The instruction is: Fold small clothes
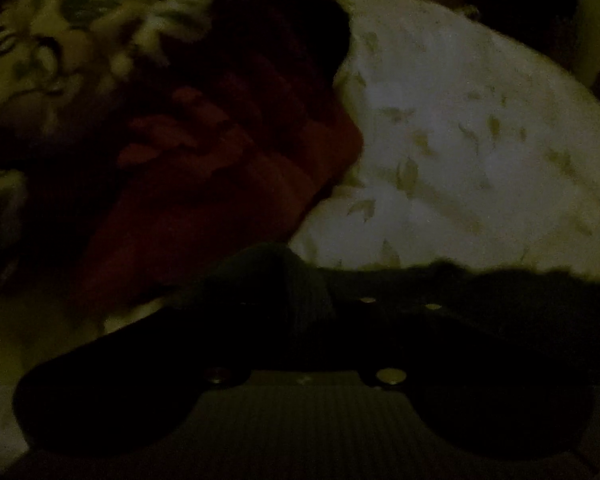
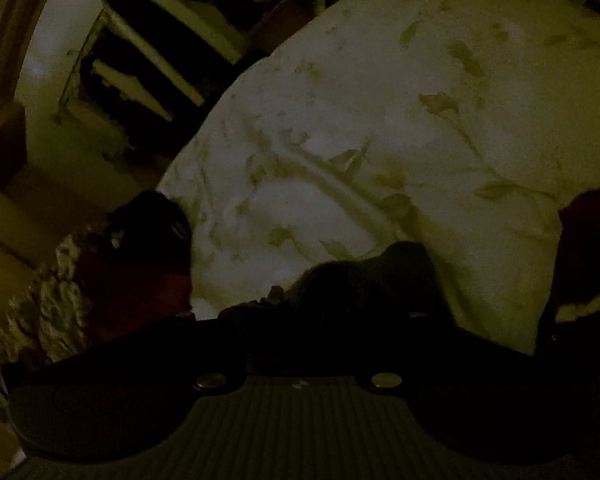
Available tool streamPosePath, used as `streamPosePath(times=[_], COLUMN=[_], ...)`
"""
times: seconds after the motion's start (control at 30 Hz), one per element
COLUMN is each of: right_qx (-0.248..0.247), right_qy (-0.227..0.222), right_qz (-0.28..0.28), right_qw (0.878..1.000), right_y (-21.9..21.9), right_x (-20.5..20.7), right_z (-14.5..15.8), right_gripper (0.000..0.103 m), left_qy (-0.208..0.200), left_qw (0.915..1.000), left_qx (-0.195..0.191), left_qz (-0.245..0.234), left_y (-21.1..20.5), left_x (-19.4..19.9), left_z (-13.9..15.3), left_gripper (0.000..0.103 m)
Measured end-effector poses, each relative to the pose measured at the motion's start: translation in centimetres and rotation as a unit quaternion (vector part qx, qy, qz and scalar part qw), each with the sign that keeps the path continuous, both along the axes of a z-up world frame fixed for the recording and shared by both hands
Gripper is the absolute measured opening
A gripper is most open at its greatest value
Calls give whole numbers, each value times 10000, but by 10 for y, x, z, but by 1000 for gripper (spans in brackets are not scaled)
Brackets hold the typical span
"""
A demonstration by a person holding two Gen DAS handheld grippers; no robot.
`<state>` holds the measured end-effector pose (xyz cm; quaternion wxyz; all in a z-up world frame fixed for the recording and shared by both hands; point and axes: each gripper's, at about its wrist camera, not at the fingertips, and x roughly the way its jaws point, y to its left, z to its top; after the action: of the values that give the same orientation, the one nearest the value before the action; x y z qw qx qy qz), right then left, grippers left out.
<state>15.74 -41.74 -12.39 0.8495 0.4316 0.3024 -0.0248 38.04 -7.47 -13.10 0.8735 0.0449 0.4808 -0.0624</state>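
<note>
The light is very dim. A dark garment [image 1: 480, 300] lies across the front of my left gripper [image 1: 300, 332] and covers its fingertips, with a ribbed dark part [image 1: 284, 280] rising at the middle. In the right wrist view a dark garment [image 2: 380, 280] bunches up just ahead of my right gripper [image 2: 300, 336], against a white pillow. The fingers of both grippers are lost in the dark cloth, so I cannot make out how the jaws stand or whether they hold it.
A white pillow [image 1: 460, 140] [image 2: 380, 140] with a leaf print lies ahead of both grippers. Red fabric [image 1: 220, 184] [image 2: 140, 292] lies beside it, with a flowered blanket [image 1: 60, 40] beyond. Wooden shelves [image 2: 140, 60] stand at the far left.
</note>
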Motion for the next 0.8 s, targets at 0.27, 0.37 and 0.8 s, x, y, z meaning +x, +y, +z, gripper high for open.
streamPosePath(times=[0.27,0.37,0.8], right_qx=[1229,558,-1901], right_qy=[-497,-419,-133], right_qz=[-363,-583,1787], right_qw=[9905,9959,9653], right_y=[-36,-47,72], right_x=[-14,-26,-26], right_z=[20,48,43], right_gripper=[103,103,97], left_qy=[180,-31,-248], left_qw=[9957,9956,9962], left_qx=[-857,-779,781], left_qz=[309,516,-295], left_y=[27,41,44], left_x=[15,17,-66], left_z=[9,30,15], left_gripper=[103,103,77])
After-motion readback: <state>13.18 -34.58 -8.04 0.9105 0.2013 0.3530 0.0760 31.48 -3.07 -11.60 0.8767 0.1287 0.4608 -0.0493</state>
